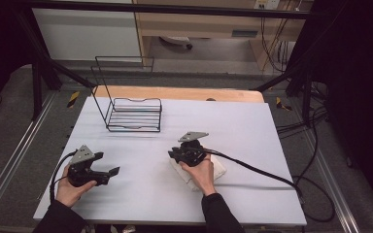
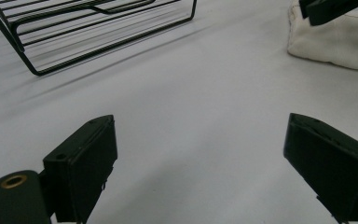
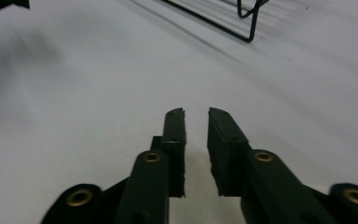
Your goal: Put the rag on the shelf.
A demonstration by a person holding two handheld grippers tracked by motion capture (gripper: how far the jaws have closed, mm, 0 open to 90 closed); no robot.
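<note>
A folded white cloth (image 1: 209,171) lies flat, seemingly, right of table centre.

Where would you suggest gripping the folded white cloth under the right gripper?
Probably the folded cloth's near left edge, coming in level along the table. It lies flat, so an edge gives the jaws something to close on. The right gripper sits above it, jaws slightly apart, nothing between them.
</note>
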